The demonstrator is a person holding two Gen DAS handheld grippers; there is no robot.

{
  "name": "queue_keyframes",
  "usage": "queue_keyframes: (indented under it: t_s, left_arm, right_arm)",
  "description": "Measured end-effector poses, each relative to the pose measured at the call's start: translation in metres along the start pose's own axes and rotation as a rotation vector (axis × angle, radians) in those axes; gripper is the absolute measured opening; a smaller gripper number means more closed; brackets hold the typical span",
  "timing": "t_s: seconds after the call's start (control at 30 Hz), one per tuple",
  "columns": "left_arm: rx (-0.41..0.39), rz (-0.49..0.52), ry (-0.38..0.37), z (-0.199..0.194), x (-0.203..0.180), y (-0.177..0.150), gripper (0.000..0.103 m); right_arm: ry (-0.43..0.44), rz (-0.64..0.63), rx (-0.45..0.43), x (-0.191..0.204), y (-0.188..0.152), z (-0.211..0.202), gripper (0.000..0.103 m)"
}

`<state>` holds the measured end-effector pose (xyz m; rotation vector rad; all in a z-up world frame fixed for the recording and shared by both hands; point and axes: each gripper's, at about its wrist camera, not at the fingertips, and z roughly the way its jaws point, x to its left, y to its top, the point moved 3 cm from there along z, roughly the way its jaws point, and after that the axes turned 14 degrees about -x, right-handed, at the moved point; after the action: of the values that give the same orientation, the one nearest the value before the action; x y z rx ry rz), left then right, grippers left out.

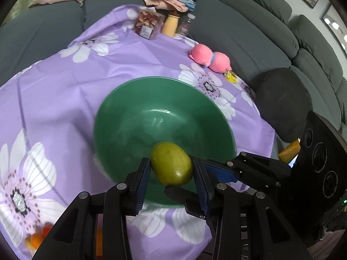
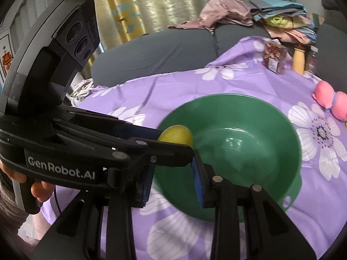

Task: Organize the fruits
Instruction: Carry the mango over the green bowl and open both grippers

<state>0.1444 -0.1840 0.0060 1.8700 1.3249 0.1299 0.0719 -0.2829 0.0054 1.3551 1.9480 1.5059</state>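
Taking the green bowl (image 1: 164, 117) as the landmark: to its far left, at the near-left corner of the purple flowered cloth (image 1: 65, 82), a few small orange fruits (image 1: 36, 237) lie blurred and partly hidden behind the left tongs (image 1: 171, 171). They are well apart from the bowl, so I judge them still waiting to be gathered.

Over the bowl's near rim, the left tongs pinch a green mango (image 1: 171, 166) between their two blue pads, one on each side. The mango hangs above the bowl's inside; nothing else lies in the bowl, whose glossy bottom shows bare. So the job looks barely begun: this would be the first fruit in, not yet let go.

The mango is egg-shaped, smooth, yellow-green with a few dark specks and a paler patch at its near end. It appears firm, not dented by the pads.

Just right of the mango, the right tongs (image 2: 171, 181) hover spread at the bowl's near rim, holding nothing.
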Motion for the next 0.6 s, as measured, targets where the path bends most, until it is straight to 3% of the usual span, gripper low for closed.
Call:
queue_keyframes:
  t_s: [0.6]
  left_arm:
    - [0.012, -0.008, -0.014, 0.011, -0.002, 0.003, 0.04]
  right_arm:
    - [-0.06, 0.009, 0.04, -0.01, -0.009, 0.006, 0.036]
